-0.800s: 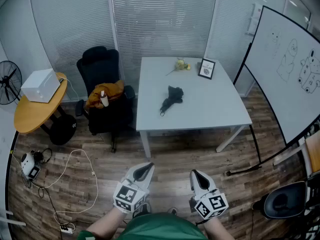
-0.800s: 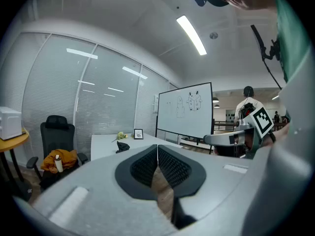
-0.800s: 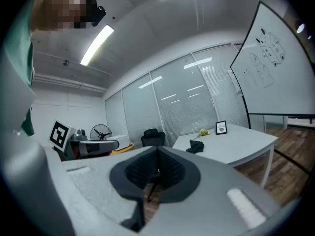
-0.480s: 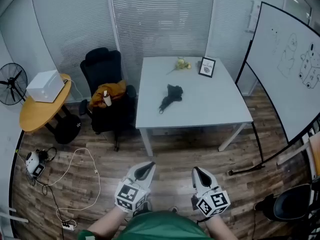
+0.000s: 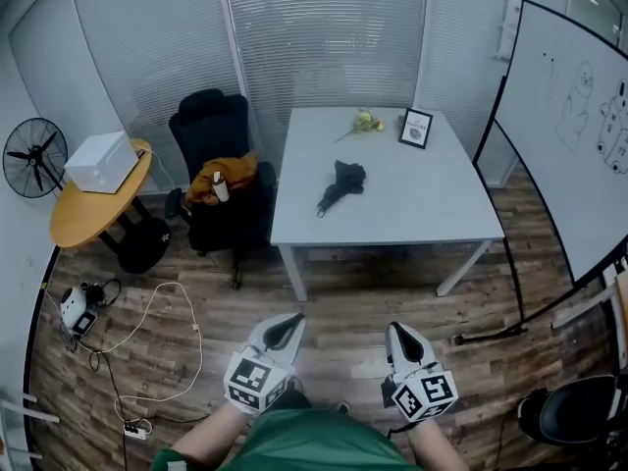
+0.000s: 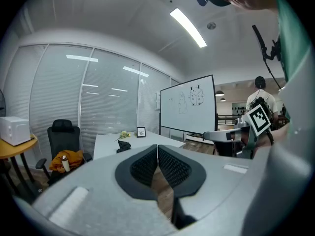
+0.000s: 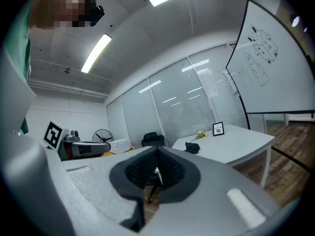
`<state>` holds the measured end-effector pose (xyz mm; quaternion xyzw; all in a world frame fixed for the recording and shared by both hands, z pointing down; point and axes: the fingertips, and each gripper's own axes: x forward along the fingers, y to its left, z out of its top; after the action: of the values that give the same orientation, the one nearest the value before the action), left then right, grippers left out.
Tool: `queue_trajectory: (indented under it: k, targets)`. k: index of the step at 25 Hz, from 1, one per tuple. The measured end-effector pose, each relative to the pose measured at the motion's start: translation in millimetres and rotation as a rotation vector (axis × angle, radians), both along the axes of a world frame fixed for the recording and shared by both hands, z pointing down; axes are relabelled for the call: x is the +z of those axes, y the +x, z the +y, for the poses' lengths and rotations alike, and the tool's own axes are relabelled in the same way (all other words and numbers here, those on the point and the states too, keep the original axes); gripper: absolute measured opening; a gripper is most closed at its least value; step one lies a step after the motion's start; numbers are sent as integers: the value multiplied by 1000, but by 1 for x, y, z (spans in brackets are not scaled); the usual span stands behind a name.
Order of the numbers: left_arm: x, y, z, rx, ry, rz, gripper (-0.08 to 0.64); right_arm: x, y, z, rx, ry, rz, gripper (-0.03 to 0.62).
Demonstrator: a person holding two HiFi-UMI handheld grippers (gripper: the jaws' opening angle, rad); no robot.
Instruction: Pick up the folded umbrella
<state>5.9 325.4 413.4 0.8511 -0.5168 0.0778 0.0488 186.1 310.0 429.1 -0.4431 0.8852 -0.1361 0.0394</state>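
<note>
A black folded umbrella lies near the middle of the white table, far ahead of me. It shows small in the left gripper view and in the right gripper view. My left gripper and right gripper hang side by side low in the head view, over the wooden floor and well short of the table. Both are shut with nothing between the jaws. The pads meet in the left gripper view and the right gripper view.
On the table's far edge lie a yellow flower and a small framed picture. A black office chair with orange cloth stands left of the table. A whiteboard stands right. A round wooden table, a fan and floor cables lie left.
The whole scene has drifted slightly right and down in the head view as I moved. Both grippers stay shut and keep their places low in the picture.
</note>
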Motion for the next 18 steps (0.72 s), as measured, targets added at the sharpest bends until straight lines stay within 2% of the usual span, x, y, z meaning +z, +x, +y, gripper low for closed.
queue_trajectory:
  k: [5, 9, 18]
  targets:
    - [15, -15, -19, -26, -22, 4, 14, 10, 0, -19, 12, -15, -3, 3]
    - [27, -19, -55, -7, -22, 18, 14, 20, 3, -50, 49, -32, 19, 3]
    - [25, -51, -191, 83, 8, 74, 14, 6, -10, -154, 187, -31, 68, 3]
